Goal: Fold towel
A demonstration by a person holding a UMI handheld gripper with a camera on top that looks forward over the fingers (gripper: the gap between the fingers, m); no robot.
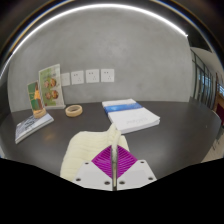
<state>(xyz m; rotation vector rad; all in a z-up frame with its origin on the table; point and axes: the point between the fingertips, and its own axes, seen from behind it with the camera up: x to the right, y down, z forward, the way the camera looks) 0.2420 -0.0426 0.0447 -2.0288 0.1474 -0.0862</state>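
Observation:
A cream towel (88, 146) lies on the dark table (170, 145) just ahead of my fingers, with part of it drawn up between them. My gripper (118, 157) is shut on an edge of the towel; the two magenta pads (105, 158) press together with a thin fold of cloth standing up in the seam. The bulk of the towel spreads to the left of the fingers and a little beyond them. The part of the towel under the fingers is hidden.
A white book with a blue band (130, 114) lies beyond the towel. A roll of tape (74, 110) sits farther back left, near a wooden holder (33, 123) and an upright printed card (47, 84). Wall sockets (92, 76) are on the back wall.

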